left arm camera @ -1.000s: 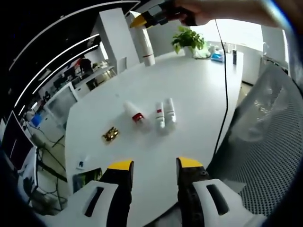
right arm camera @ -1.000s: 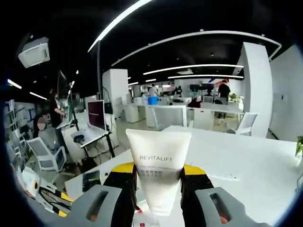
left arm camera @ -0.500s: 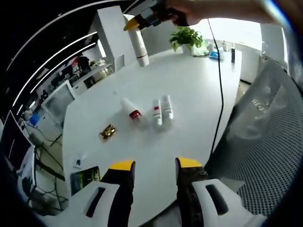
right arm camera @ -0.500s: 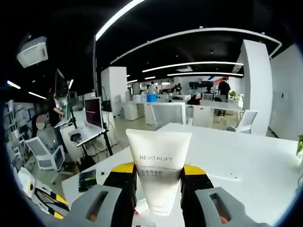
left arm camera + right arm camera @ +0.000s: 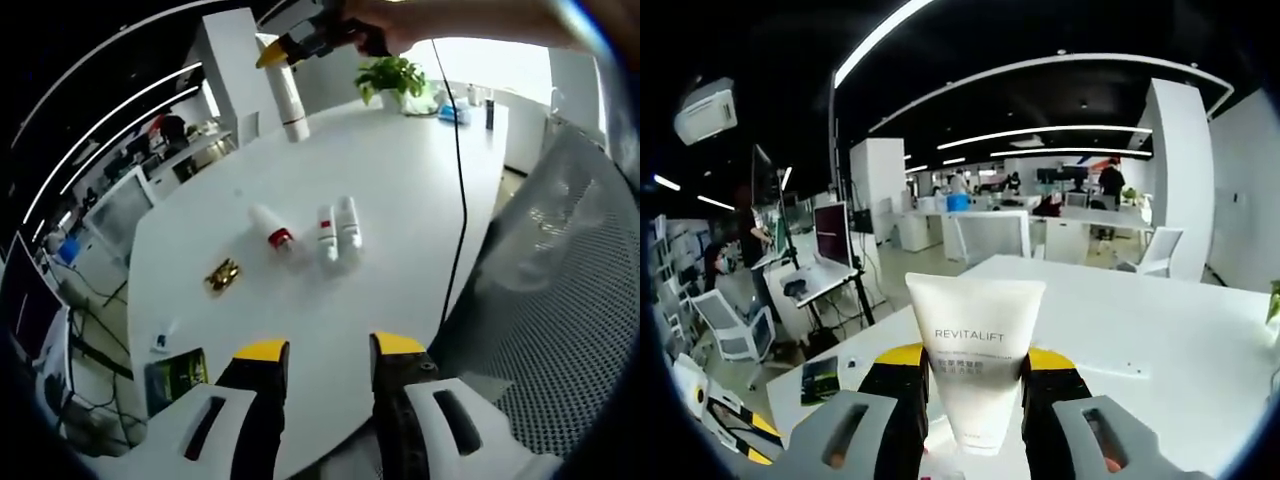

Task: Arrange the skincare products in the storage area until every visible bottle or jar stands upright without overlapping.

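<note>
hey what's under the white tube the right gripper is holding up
The white tube hangs cap-down from the right gripper, bare white table below it. In the right gripper view the gripper covers the tube's cap.

One white tube (image 5: 975, 360) clamped between yellow-tipped jaws, three white bottles lying on the table (image 5: 400, 190), one with a red cap (image 5: 270, 226), two side by side (image 5: 337, 226), one gold object (image 5: 221, 276), one potted plant (image 5: 392, 77)

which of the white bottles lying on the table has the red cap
The lone bottle lying left of the side-by-side pair; its red cap points toward the left gripper, near the gold item.
</note>
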### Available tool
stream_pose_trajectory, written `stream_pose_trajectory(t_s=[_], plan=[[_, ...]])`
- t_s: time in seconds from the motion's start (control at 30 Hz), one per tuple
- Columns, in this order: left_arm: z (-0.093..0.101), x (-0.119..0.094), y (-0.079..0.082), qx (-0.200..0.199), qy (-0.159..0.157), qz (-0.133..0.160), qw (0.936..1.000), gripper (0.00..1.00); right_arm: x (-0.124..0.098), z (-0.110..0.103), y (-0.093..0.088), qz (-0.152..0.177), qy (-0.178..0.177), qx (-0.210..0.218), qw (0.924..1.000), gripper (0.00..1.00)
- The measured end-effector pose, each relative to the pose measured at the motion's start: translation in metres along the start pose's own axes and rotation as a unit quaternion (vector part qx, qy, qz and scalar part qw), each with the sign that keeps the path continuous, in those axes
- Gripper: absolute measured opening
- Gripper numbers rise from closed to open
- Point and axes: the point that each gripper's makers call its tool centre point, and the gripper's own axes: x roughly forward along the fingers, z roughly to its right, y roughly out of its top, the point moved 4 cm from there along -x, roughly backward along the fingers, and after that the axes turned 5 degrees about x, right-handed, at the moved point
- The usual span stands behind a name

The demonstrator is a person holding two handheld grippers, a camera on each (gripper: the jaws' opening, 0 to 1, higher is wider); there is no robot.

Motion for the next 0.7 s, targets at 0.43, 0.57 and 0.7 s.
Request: stream_pose_trajectory(t_s=[0.43,0.57,0.7], plan=[[0.002,0.001,-0.002,0.004,-0.008,-0.006,0.9999,0.35,0.008,0.014,-0.019,-0.013,-0.015,0.007,0.9998,0.30],[0.002,0.001,-0.002,0.003,-0.007,-0.007,0.9999,0.35,0.009,0.018,-0.026,-0.019,-0.021,0.008,0.9996,0.30],[0.002,0.002,-0.003,0.003,-0.008,-0.009,0.9999,0.35,0.012,0.024,-0.031,-0.023,-0.027,0.011,0.9993,0.30]])
